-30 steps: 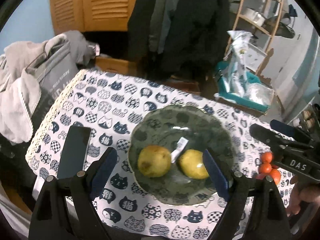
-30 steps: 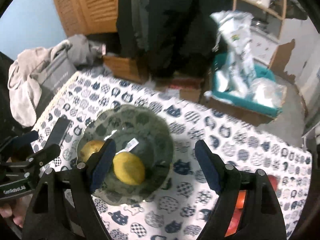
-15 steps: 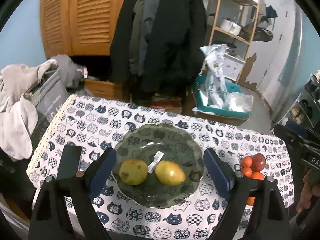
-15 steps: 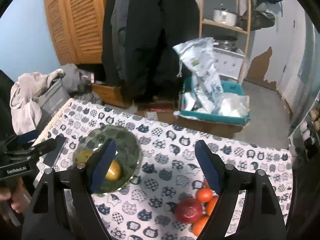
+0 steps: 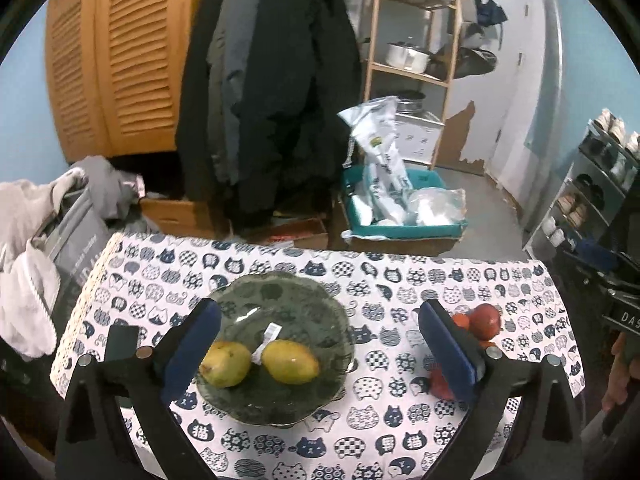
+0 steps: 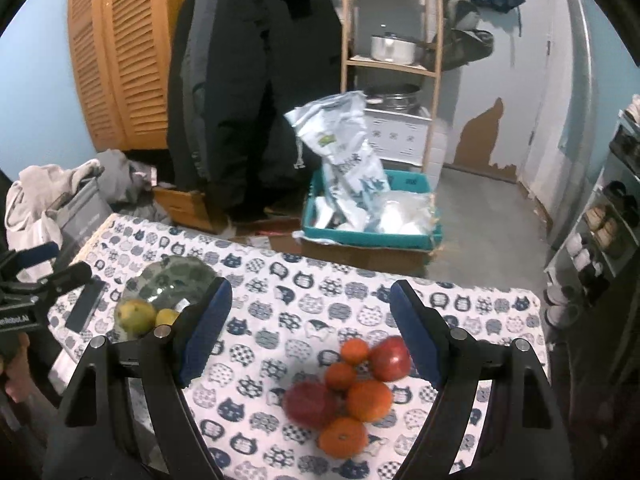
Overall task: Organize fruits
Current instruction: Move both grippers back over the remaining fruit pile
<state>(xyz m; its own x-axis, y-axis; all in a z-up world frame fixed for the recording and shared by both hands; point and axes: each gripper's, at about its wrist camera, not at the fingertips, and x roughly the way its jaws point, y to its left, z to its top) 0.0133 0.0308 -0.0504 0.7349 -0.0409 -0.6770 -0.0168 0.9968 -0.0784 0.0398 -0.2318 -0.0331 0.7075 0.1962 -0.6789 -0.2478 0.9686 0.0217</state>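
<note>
Room: blue walls, louvred wooden doors (image 5: 116, 64), dark coats (image 5: 272, 92) hanging, wooden shelf rack (image 6: 394, 40) with a metal pot, teal crate (image 6: 372, 236) of plastic bags on the floor.
Table (image 6: 280, 280): covered by a white cloth printed with cat faces; grey clothes heaped off its 9 o'clock edge.
Plate (image 5: 280, 300): dark green, scalloped, glossy; two yellow-green mangoes (image 5: 292, 362) lie side by side on it.
Fruit pile (image 6: 348, 388): oranges and red apples bunched on the cloth, well apart from the plate.
Left hand-held gripper (image 5: 320, 348): jaws just widened, spread, nothing between the pads.
Right hand-held gripper (image 6: 308, 332): spread, empty, above the pile.
</note>
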